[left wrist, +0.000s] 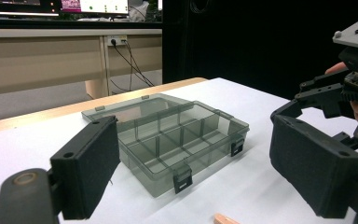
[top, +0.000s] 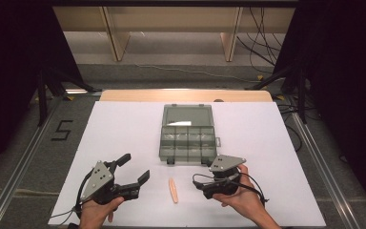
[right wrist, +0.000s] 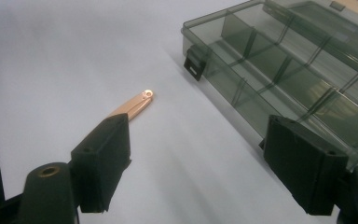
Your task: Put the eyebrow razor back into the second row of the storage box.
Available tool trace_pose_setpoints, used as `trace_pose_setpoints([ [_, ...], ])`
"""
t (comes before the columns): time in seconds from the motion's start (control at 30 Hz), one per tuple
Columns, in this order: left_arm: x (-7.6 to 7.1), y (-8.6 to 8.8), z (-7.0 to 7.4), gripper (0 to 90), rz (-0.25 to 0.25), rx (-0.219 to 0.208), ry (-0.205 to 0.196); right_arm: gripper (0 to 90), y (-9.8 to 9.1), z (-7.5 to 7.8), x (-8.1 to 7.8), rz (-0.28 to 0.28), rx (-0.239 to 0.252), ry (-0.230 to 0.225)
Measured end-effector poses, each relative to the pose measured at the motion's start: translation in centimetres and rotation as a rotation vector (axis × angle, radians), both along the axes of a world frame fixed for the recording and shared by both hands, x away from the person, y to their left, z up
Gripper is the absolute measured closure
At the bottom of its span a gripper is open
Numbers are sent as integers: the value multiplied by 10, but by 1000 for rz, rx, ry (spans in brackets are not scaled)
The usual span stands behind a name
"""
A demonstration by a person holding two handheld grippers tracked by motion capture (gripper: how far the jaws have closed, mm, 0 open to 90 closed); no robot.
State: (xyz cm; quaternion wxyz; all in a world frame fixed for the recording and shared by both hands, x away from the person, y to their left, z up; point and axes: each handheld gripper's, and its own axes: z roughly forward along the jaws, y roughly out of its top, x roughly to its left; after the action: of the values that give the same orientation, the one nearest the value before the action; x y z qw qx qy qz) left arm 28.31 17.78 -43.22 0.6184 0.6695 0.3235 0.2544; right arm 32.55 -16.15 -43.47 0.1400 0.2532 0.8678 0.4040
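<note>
My left gripper (top: pixel 134 168) sat near the front left of the white table (top: pixel 124 129), its jaws spread wide with nothing between them. My right gripper (right wrist: pixel 196 163) was near the front right, jaws apart and empty too. From above, my right hand (top: pixel 240 195) hid most of it. A thin peach stick (top: pixel 173 190) lay flat on the table between my grippers. One jaw covered part of it up close. The open grey box (top: pixel 188 133) sat mid-table.
</note>
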Motion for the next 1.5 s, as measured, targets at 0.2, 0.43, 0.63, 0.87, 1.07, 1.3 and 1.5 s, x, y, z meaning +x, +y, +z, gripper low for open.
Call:
trace_pose_setpoints([
  [0.2,0,0,0,155,4,0,3,243,16,2,4,27,-45,20],
  [0.43,-1,1,0,155,12,-6,6,250,45,0,8,93,-115,51],
  [0.63,-1,0,0,155,11,-5,5,252,59,-4,10,108,-143,72],
  [0.87,0,2,0,156,22,-8,4,243,72,-9,12,119,-182,90],
  [1.07,0,2,1,156,24,-6,1,251,86,-15,13,151,-223,111],
  [1.3,0,2,1,156,29,-9,0,257,96,-23,18,168,-264,139],
  [1.5,2,2,1,155,16,-14,-20,259,102,-28,20,169,-294,159],
])
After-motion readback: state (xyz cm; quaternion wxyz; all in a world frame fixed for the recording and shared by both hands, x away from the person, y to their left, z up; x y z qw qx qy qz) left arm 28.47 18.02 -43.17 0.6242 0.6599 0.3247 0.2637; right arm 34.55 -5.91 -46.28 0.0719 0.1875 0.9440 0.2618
